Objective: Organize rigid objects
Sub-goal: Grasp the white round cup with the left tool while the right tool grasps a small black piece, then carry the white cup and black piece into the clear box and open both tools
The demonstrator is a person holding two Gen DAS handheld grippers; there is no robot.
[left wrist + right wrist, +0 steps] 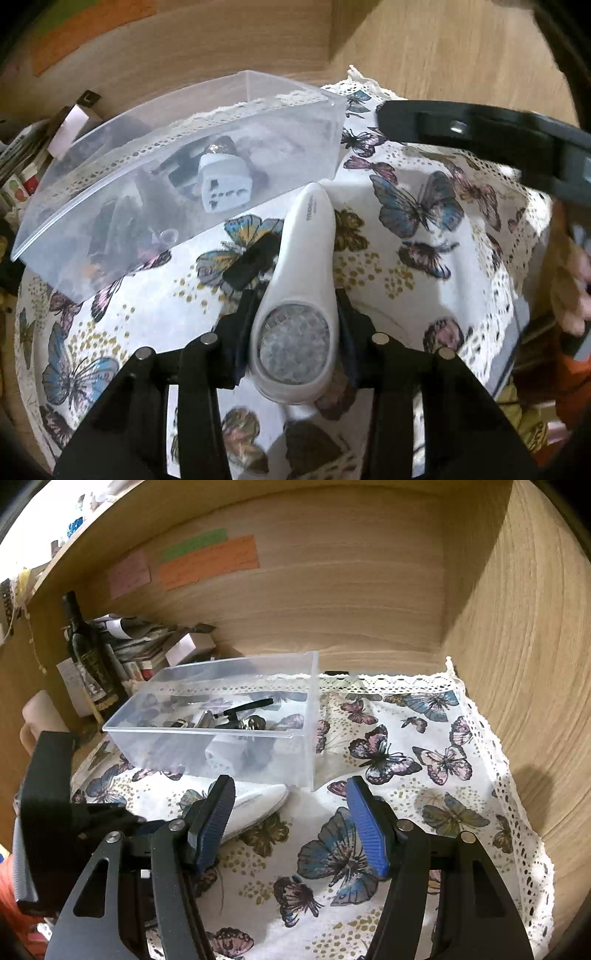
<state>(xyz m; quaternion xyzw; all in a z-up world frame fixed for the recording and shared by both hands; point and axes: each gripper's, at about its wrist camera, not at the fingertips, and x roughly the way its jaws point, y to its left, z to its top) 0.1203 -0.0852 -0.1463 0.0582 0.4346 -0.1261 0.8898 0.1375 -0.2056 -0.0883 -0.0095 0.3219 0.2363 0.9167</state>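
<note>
Torch point(295, 321) sits clamped in the left tool point(295, 317), just short of the clear bin point(147, 206) ahead, awaiting a lift over its wall, while the right tool point(291, 823) gapes empty.

Clear plastic bin point(221, 746); glossy white flashlight point(295, 314); lace-edged cloth point(424, 812); wooden walls point(332, 590)

flashlight point(295, 317) on cloth point(406, 266) just before bin point(110, 206), adapter point(225, 181) apparently inside
</note>
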